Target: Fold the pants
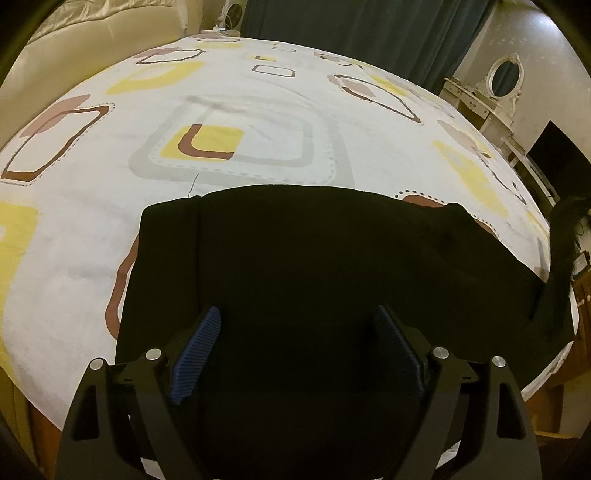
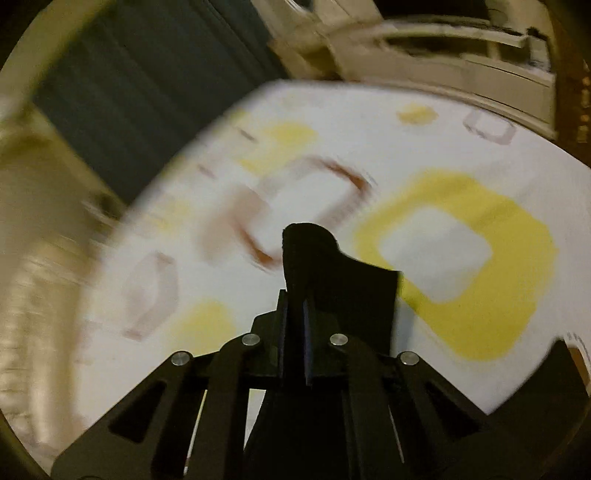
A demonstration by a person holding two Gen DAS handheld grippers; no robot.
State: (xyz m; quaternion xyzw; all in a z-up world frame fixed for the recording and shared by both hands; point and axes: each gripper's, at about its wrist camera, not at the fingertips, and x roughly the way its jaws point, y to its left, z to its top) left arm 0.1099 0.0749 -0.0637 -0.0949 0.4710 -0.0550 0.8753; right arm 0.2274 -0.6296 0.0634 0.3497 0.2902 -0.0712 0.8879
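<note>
The black pants (image 1: 317, 258) lie on the bed's patterned white sheet (image 1: 240, 96), at its near edge in the left wrist view. One end of them rises off the bed at the right (image 1: 561, 251). My left gripper (image 1: 295, 325) is open and empty, its blue-padded fingers (image 1: 195, 354) spread just above the pants. My right gripper (image 2: 293, 306) is shut on a fold of the black pants (image 2: 332, 273) and holds it up above the sheet (image 2: 436, 147). The right wrist view is blurred by motion.
A cream padded headboard (image 1: 74, 40) stands at the far left of the bed. Dark curtains (image 1: 351, 22) hang behind it. A white dresser with an oval mirror (image 1: 502, 77) and a dark screen (image 1: 557, 155) stand to the right.
</note>
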